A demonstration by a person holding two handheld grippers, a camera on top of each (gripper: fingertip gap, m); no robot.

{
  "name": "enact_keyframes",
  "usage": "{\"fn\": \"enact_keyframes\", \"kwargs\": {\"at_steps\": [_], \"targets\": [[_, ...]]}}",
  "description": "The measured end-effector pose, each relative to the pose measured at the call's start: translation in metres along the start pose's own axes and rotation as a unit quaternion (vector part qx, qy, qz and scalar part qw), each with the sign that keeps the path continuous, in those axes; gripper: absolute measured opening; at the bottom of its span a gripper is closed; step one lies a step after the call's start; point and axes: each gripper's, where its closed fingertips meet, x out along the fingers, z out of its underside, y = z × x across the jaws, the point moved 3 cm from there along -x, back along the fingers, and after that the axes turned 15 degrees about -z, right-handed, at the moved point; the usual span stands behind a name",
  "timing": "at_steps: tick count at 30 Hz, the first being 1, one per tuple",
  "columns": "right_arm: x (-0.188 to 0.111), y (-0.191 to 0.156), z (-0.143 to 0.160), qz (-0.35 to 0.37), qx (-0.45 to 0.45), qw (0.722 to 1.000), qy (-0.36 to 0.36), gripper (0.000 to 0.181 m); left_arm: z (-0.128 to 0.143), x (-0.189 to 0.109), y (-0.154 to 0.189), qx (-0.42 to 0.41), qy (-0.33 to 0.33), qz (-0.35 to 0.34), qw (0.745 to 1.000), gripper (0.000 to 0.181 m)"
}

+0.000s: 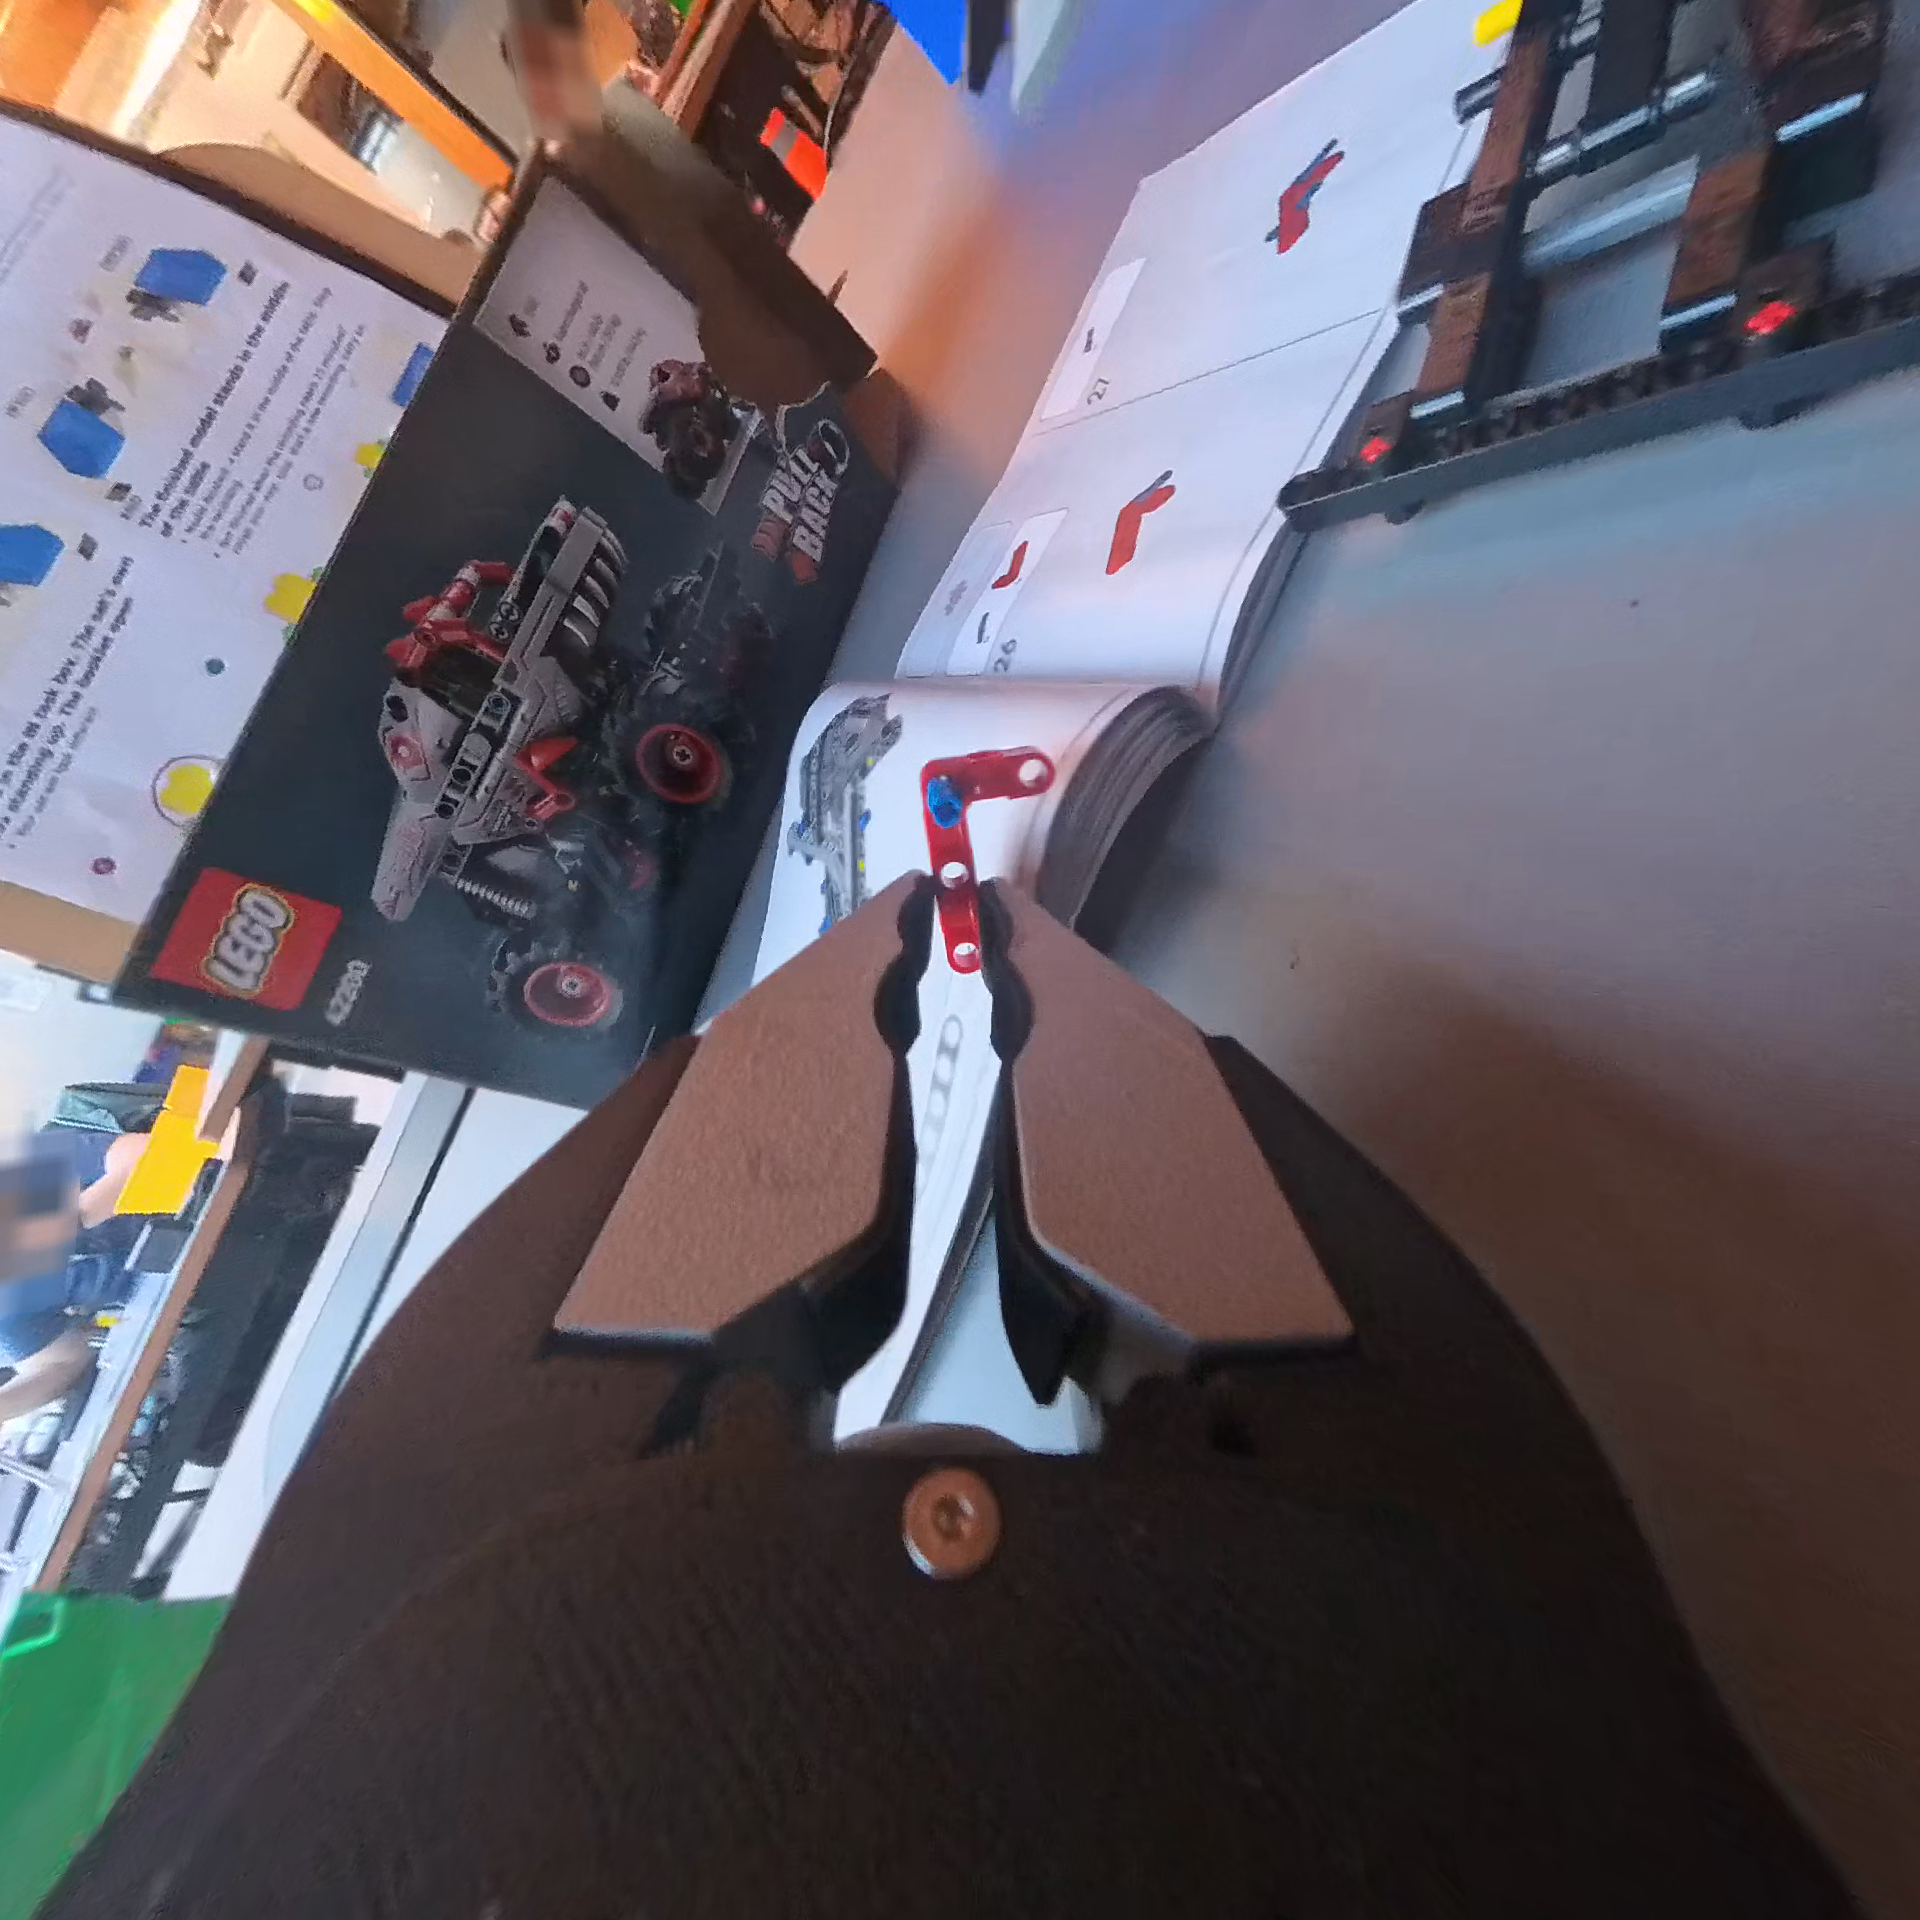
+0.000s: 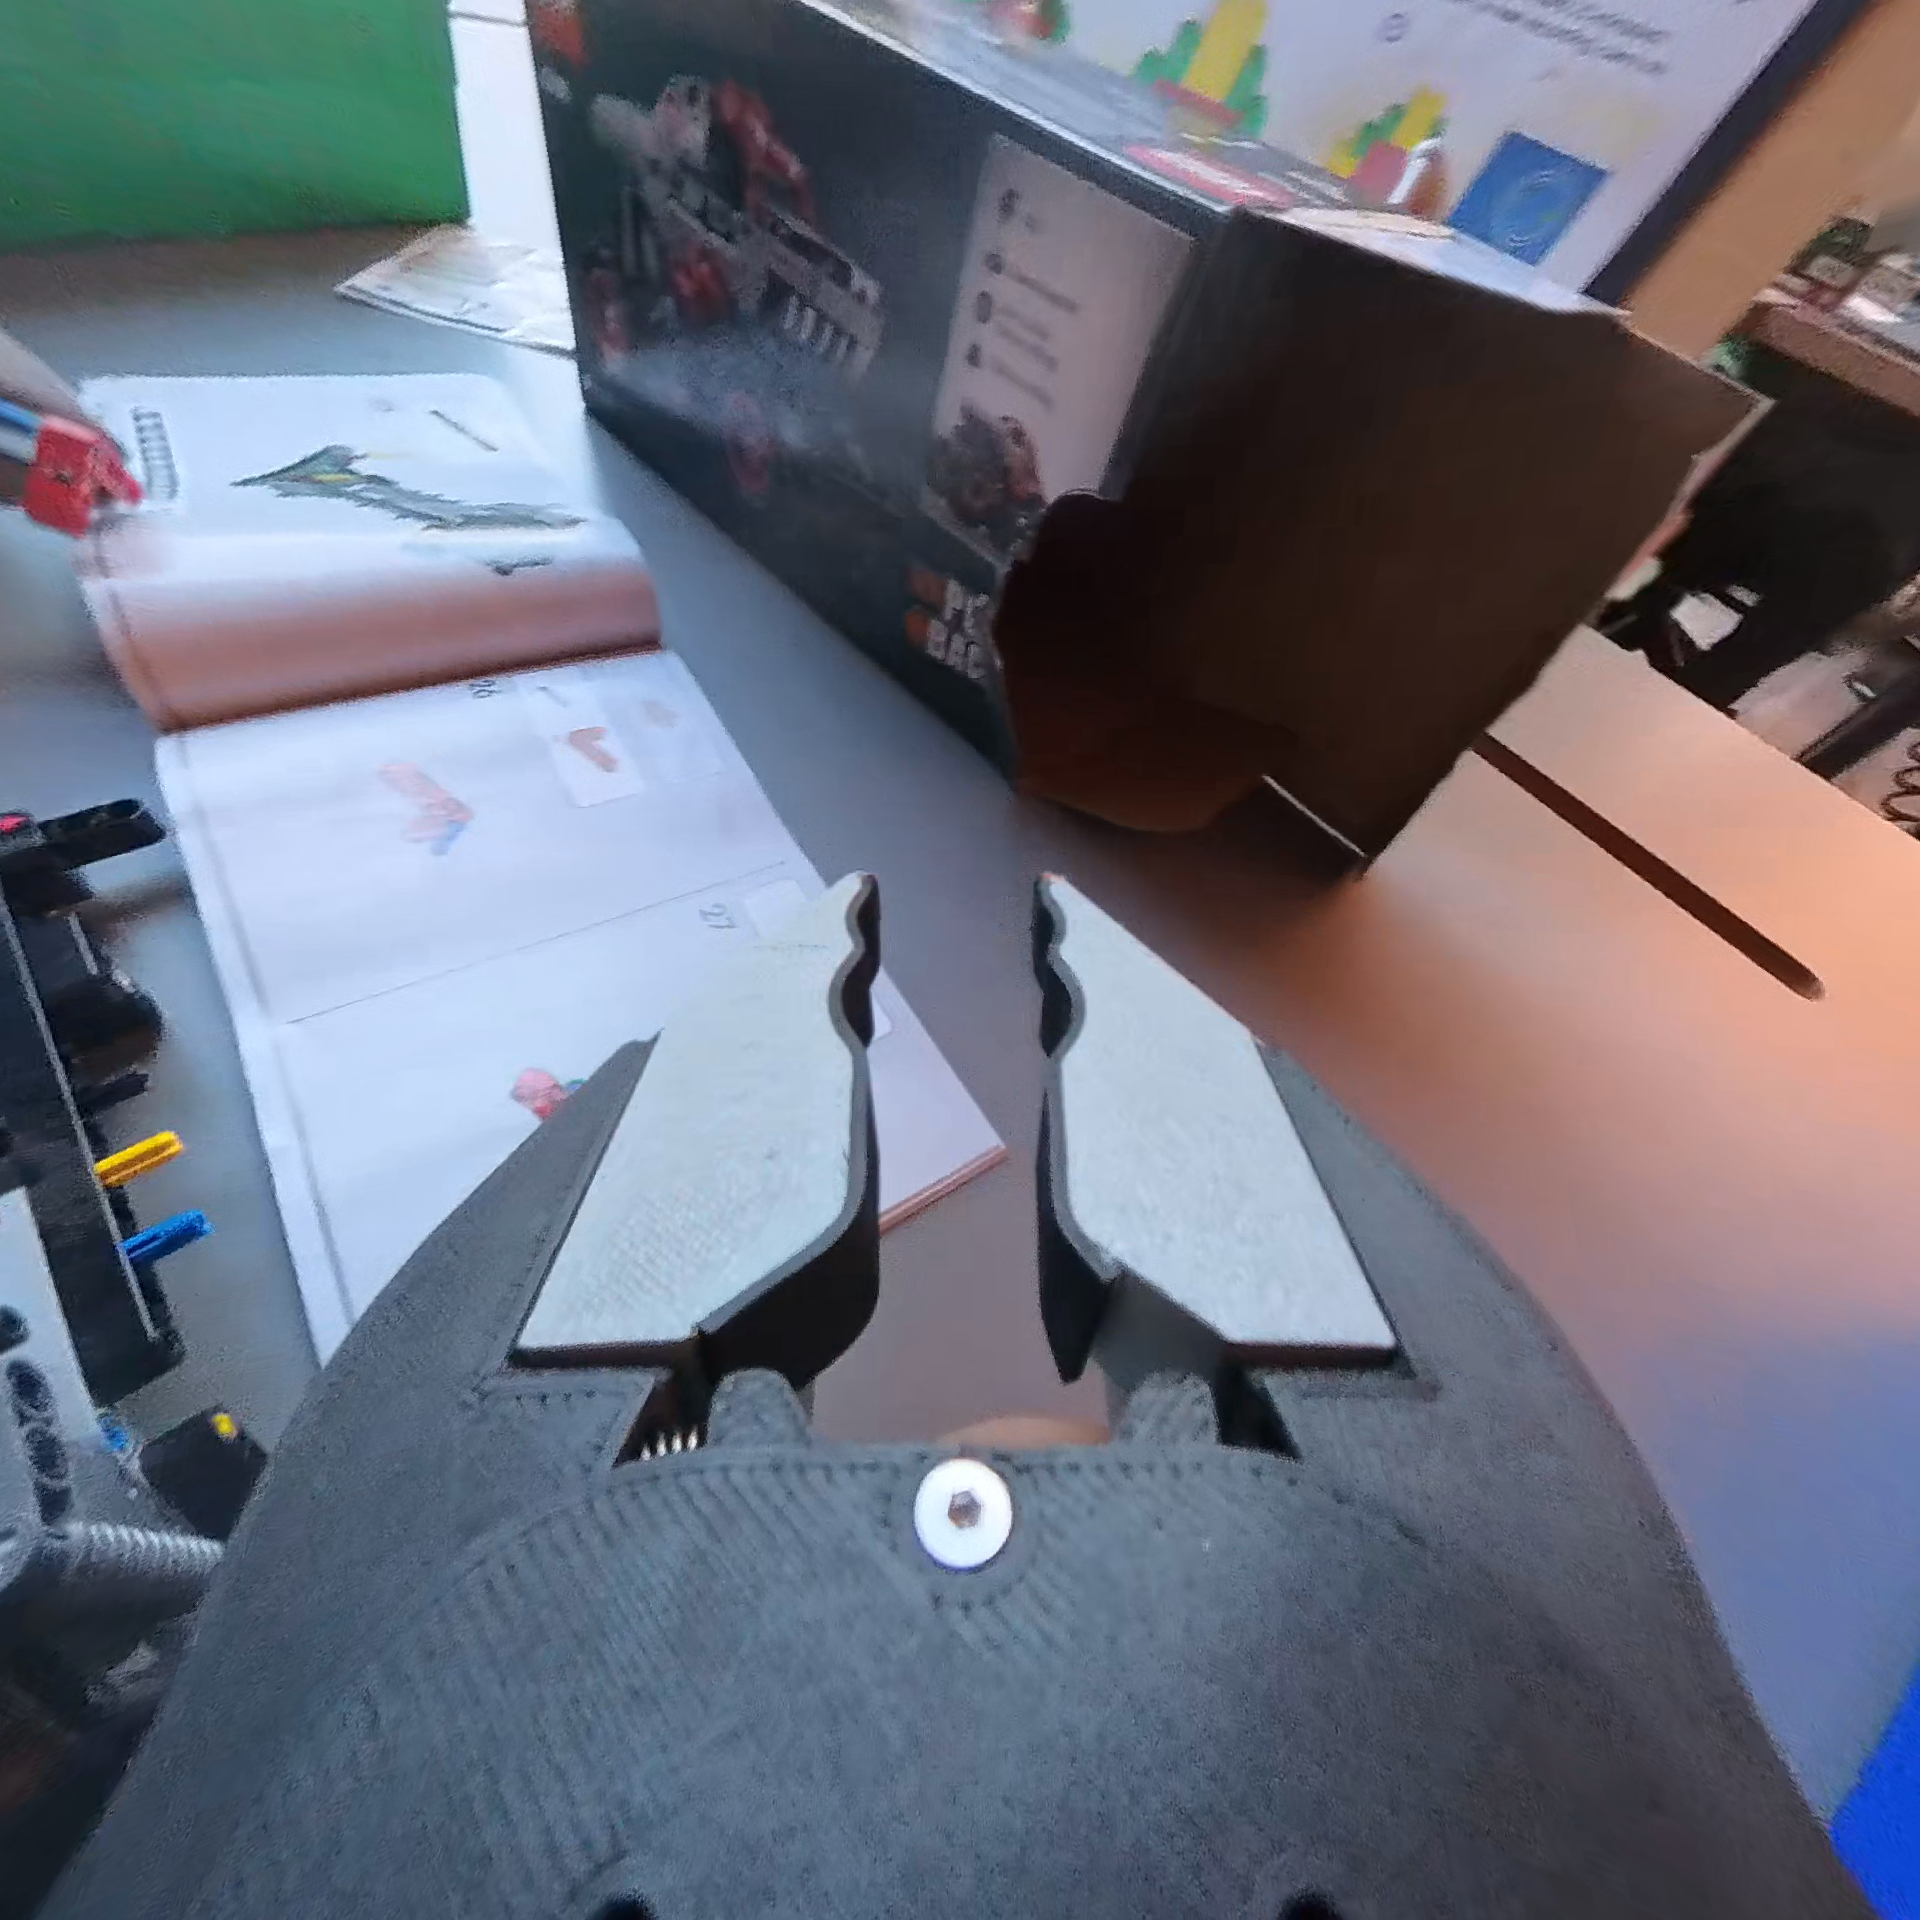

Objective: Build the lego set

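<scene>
My left gripper is shut on a red L-shaped beam with a blue pin in its corner, held above the open instruction booklet. That red beam also shows at the far left of the right wrist view. My right gripper is open and empty, above the grey table just right of the booklet.
The black set box stands beyond the booklet and also shows in the right wrist view. A black parts rack holds pieces; in the right wrist view it carries a yellow pin and a blue pin. A green bin stands far left. The grippers' ends are close to 25 cm from one another.
</scene>
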Motion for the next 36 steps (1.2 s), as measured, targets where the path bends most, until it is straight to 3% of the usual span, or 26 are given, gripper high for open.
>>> {"fn": "enact_keyframes", "kwargs": {"at_steps": [1,8,15,21,36], "targets": [[-0.002,0.003,-0.001,0.011,0.005,1.000,0.006,0.026,-0.001,0.001,0.003,0.013,0.004,0.001,1.000,0.005],[-0.006,0.011,-0.002,0.010,0.028,0.999,0.027,0.032,-0.006,0.006,0.020,0.092,0.051,0.028,0.994,0.005],[0.004,0.017,-0.003,0.023,-0.008,1.000,0.011,0.032,-0.023,-0.008,0.006,-0.019,0.097,0.085,0.991,0.005],[0.011,0.025,-0.002,0.013,0.004,1.000,0.003,0.035,-0.015,-0.008,0.006,-0.023,0.092,0.101,0.990,0.005],[0.010,0.030,-0.007,0.005,0.021,0.999,0.033,0.035,-0.015,0.008,-0.009,-0.044,0.087,0.044,0.994,0.006]]}}
